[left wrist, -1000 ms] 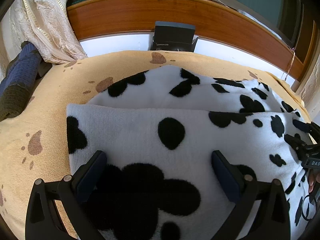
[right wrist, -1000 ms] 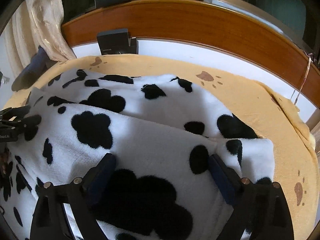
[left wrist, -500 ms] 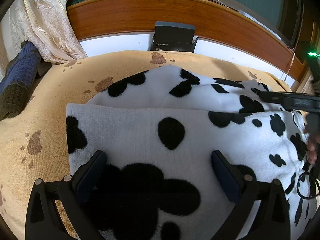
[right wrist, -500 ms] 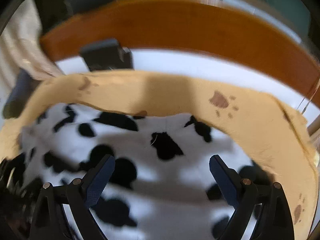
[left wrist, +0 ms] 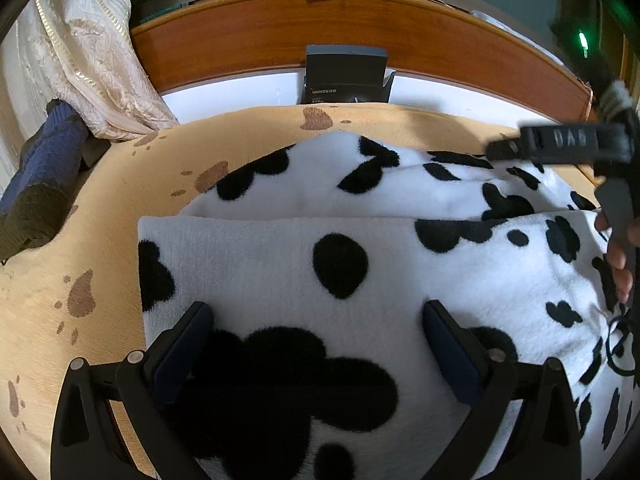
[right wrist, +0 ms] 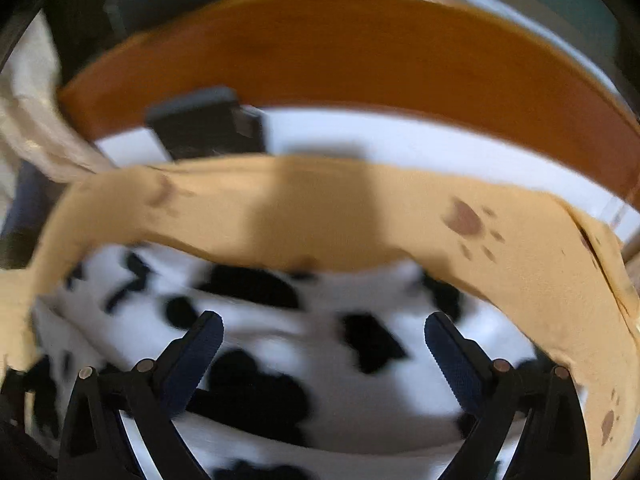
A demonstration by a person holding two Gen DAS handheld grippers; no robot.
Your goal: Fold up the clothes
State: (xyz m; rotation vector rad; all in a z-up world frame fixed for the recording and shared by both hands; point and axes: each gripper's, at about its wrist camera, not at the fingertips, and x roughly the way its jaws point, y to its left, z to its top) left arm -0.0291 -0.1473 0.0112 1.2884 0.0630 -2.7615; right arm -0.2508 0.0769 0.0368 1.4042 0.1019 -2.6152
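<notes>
A white fleece garment with black cow spots [left wrist: 280,248] lies folded on a tan paw-print blanket [left wrist: 100,240]. Its near layer is folded over the far layer, with a straight fold edge across the middle. My left gripper [left wrist: 316,344] is open and empty, low over the near part of the garment. My right gripper [right wrist: 324,352] is open and empty, held above the garment [right wrist: 320,360]; that view is blurred. The right gripper [left wrist: 560,142] also shows at the right edge of the left wrist view, raised above the garment's far right part.
A wooden headboard [left wrist: 360,32] runs along the back with a dark box [left wrist: 344,76] leaning on it. A cream lace cloth [left wrist: 80,52] hangs at the back left. A navy knit item [left wrist: 44,172] lies at the left edge.
My right gripper has lifted off the garment and moved up and toward the headboard, still open. My left gripper has not moved. The garment lies as before.
</notes>
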